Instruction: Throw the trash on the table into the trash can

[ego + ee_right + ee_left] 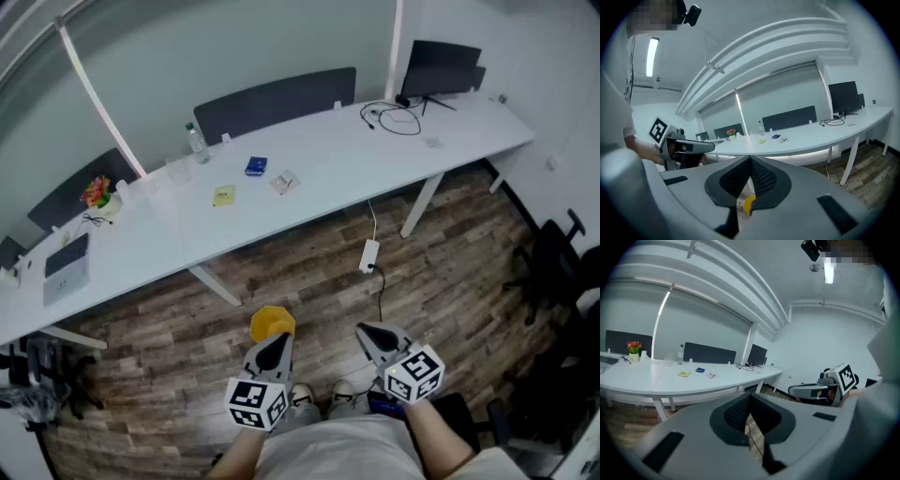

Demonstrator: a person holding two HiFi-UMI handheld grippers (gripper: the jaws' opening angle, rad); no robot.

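Three bits of trash lie on the long white table [319, 202]: a yellow paper [223, 195], a small blue packet [256, 166] and a pale wrapper [285, 182]. A yellow trash can [272, 324] stands on the wood floor, just past my left gripper [275, 349]. My right gripper [375, 337] hovers beside it, well short of the table. Both are shut with nothing between their tips. From the left gripper [750, 397] the trash shows far off: yellow paper [684, 374], blue packet [700, 370]. Under the right gripper [750, 161] the trash can [749, 205] peeks through.
On the table also stand a water bottle [196, 142], a flower pot [98, 194], a laptop [66, 265], a monitor [441, 67] and cables [394, 117]. A power strip [369, 255] hangs below. Black chairs [553, 272] stand at the right.
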